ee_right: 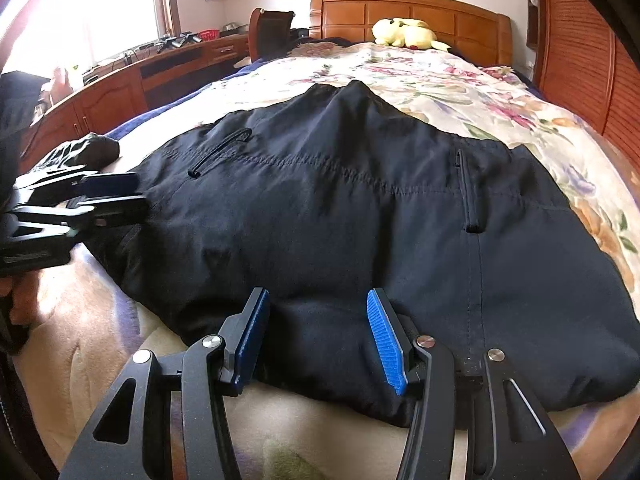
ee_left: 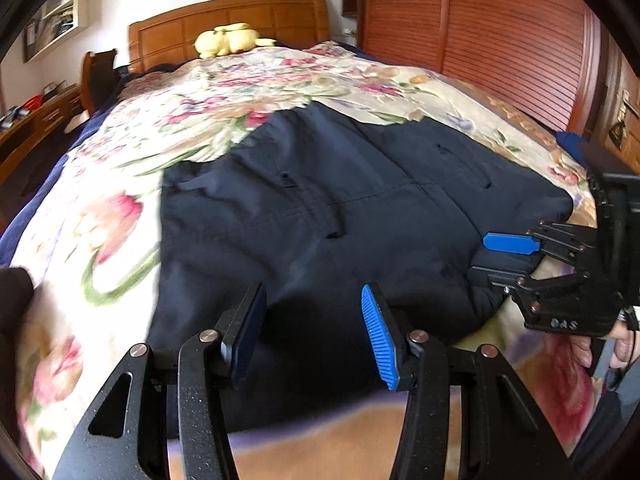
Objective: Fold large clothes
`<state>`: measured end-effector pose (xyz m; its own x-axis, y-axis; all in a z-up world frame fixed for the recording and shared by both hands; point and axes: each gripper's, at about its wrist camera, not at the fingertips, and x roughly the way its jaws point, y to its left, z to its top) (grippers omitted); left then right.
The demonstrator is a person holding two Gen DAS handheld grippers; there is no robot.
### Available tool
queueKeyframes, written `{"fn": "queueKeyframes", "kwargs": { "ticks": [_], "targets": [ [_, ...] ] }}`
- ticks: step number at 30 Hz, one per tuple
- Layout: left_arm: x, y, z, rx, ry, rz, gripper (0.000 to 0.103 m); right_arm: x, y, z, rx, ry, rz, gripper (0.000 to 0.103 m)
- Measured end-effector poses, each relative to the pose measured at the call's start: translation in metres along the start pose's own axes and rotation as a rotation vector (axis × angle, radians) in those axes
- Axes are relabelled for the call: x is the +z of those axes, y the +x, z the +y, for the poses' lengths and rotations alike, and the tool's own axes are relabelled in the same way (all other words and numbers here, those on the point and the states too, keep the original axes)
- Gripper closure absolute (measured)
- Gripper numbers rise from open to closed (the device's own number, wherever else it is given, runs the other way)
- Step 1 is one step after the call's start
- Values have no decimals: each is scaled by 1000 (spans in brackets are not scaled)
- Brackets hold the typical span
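- The dark garment (ee_right: pixel 340 208) lay spread on the floral bedspread (ee_right: pixel 460 80), its long axis crosswise to both tongs.
- Left gripper (ee_left: pixel 316 332) and right gripper (ee_right: pixel 320 340) stood half-open astride the near hem, neither visibly pinching cloth.

The jacket (ee_right: pixel 340 208) is dark navy, plain, with stitched seams of the same colour. The bedspread (ee_left: pixel 248 80) is cream with pink, red and purple flowers and green leaves. The plush toy (ee_right: pixel 404 33) is pale yellow. The headboard (ee_right: pixel 412 12) is orange-brown wood. Both grippers are black; their pads (ee_left: pixel 378 336) are bright blue and ribbed.
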<state>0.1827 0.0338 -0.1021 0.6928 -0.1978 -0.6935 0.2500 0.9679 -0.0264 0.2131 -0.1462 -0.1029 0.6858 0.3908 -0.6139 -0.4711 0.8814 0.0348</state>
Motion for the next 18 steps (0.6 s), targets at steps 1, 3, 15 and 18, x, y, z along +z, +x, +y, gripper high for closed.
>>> {"fn": "queueKeyframes", "kwargs": {
  "ticks": [1, 3, 15, 18],
  "targets": [
    [-3, -7, 6, 15, -22, -6, 52, 0, 0, 0, 3, 3, 0, 50],
    [-7, -18, 15, 46, -63, -11, 52, 0, 0, -1, 8, 8, -2, 50],
    [-41, -20, 64, 140, -297, 90, 52, 5, 3, 5, -5, -17, 15, 47],
    [-49, -10, 63, 138, -316, 126, 52, 4, 2, 5, 1, -16, 10, 47]
  ]
}}
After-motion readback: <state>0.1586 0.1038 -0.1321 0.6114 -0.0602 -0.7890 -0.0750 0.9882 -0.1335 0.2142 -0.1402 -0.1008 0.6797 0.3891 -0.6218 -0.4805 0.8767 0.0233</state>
